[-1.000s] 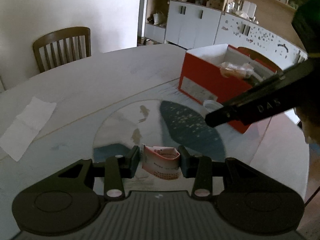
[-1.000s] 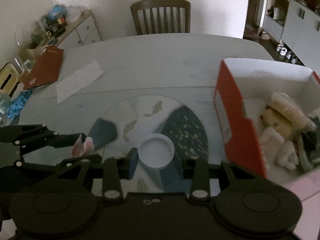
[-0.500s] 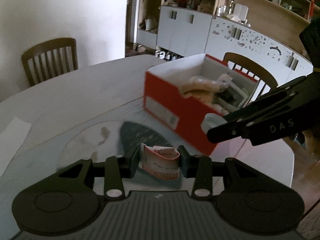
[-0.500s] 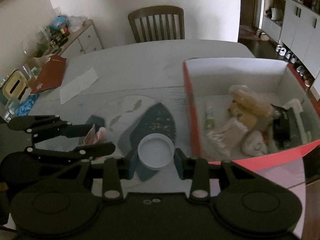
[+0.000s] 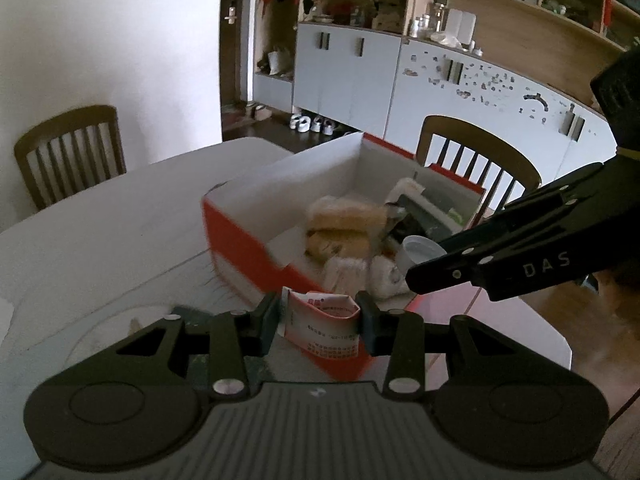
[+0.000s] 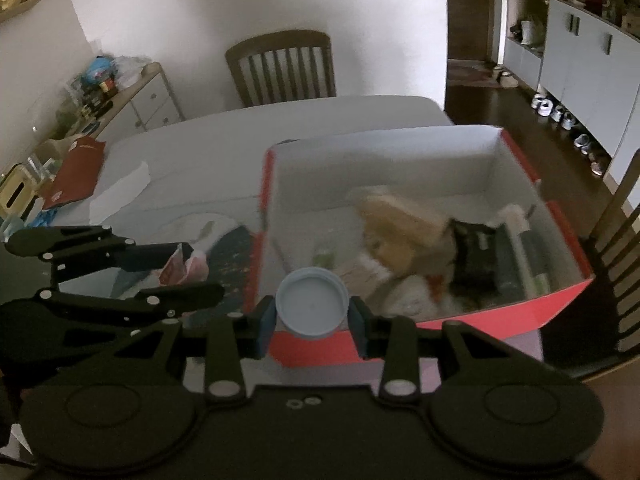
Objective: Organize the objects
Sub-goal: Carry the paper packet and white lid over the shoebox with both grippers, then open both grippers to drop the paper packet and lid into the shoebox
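Both grippers have swung toward the red box (image 6: 420, 322), left gripper (image 5: 319, 318) clamping a pink packet (image 5: 326, 326), right gripper (image 6: 312, 322) pinching a white lid (image 6: 311, 307), drop-off seemingly next

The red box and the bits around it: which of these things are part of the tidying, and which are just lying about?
Part of the job:
- red box, already holding odds and ends
- white lid, gripped by the right gripper
- pink packet, gripped by the left gripper

Just lying about:
- white paper on the table
- red folder
- chair
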Demonstrator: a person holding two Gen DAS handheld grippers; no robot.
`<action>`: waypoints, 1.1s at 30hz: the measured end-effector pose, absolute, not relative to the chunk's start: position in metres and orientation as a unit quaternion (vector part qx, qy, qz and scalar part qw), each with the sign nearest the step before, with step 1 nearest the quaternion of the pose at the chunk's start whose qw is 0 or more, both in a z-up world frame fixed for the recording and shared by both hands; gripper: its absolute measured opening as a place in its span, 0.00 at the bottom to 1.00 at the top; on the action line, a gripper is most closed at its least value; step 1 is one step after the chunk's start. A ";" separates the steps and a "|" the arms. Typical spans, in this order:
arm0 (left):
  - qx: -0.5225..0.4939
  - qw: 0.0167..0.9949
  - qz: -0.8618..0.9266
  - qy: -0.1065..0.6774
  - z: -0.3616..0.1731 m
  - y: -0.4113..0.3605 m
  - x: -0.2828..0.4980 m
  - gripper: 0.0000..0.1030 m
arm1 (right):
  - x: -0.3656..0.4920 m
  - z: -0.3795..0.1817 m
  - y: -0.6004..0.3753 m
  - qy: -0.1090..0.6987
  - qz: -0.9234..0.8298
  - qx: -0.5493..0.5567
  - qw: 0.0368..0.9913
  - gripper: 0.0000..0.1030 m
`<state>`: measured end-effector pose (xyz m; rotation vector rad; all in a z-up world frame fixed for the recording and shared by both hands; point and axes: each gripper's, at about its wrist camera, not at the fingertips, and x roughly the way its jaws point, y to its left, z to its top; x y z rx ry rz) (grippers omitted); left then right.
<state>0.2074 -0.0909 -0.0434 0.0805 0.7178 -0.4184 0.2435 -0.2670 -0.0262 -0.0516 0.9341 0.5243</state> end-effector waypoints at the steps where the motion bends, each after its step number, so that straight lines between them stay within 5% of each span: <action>1: 0.042 0.914 -0.205 0.348 -0.044 -0.096 0.211 0.38 | 0.247 -0.026 -0.273 0.445 0.249 -0.024 0.860 0.36; 33: 0.134 0.871 -0.182 0.436 -0.103 -0.193 0.315 0.39 | 0.339 -0.091 -0.322 0.489 0.227 -0.084 0.838 0.36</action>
